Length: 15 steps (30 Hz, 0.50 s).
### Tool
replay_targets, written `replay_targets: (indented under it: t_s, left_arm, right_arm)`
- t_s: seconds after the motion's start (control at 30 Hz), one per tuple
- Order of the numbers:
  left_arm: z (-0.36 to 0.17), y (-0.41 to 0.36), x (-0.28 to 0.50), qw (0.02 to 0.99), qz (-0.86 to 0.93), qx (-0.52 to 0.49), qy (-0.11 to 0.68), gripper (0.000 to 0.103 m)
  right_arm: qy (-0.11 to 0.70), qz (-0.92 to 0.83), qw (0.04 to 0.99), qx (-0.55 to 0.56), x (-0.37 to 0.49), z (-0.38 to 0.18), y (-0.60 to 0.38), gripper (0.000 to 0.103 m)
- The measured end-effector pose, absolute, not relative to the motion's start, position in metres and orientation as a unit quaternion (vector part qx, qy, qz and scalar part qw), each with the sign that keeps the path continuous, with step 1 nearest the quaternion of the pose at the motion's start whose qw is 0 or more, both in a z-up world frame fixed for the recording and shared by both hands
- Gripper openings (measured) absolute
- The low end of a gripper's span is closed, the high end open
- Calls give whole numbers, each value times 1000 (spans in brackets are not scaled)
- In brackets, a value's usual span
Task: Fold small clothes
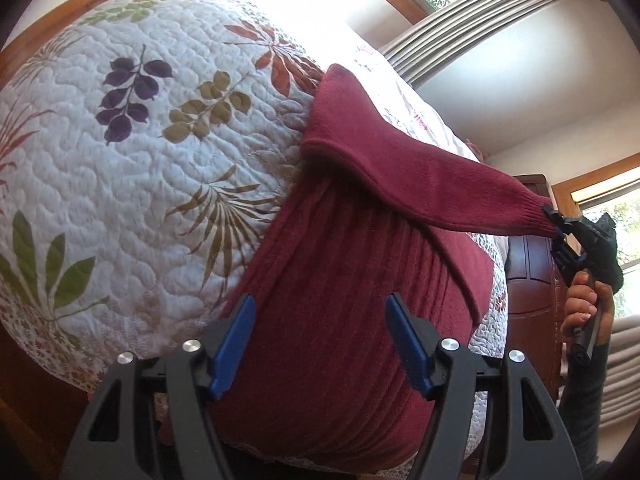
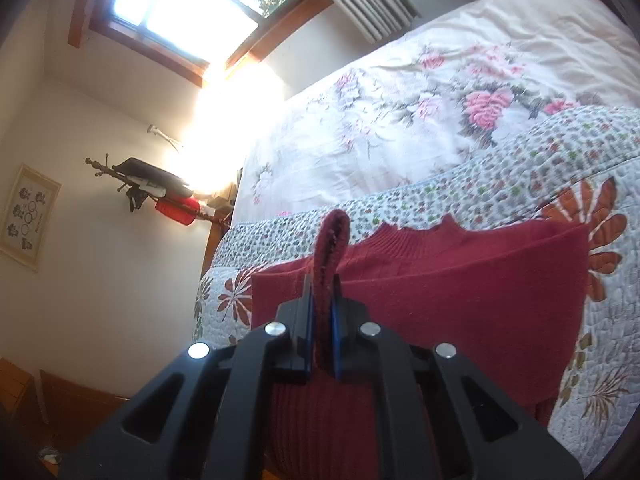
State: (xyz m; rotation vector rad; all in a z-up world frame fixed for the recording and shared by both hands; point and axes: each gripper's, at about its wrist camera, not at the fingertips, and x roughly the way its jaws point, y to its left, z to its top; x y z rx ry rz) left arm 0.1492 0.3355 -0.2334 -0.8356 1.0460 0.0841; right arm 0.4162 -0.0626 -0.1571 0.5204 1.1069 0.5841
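The quilt (image 1: 152, 168) covers the bed, and everything lies in relation to it. My red sweater (image 1: 340, 320) is spread flat on the quilt's near edge, body smoothed. One sleeve (image 1: 400, 168) is lifted off it, stretched out to the side. My right gripper (image 2: 322, 320) pinches that sleeve's cuff (image 2: 332, 240) tight. My left gripper (image 1: 320, 344) hangs above the sweater's hem, fingers spread, holding nothing. I judge the fold barely begun: this sleeve must cross inward, then the other, then the body.

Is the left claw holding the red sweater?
No, the left claw is open above the red sweater, gripping nothing.
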Motion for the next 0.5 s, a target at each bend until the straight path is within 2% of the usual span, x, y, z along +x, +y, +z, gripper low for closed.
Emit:
replay_targets:
  t_s: [0.1, 0.23, 0.37, 0.5]
  left_arm:
    - [-237, 331, 155, 780, 33, -386, 491, 68]
    - [-237, 325, 162, 780, 26, -379, 497, 68]
    - [-238, 322, 164, 778, 24, -377, 501, 68]
    - [-240, 322, 165, 778, 24, -375, 503, 68]
  right_arm:
    - [503, 239, 793, 249, 414, -164, -105, 6]
    - [528, 192, 781, 273, 418, -213, -149, 6]
    - [557, 162, 759, 297, 416, -263, -170, 6]
    - [572, 150, 747, 304, 411, -285, -179, 6]
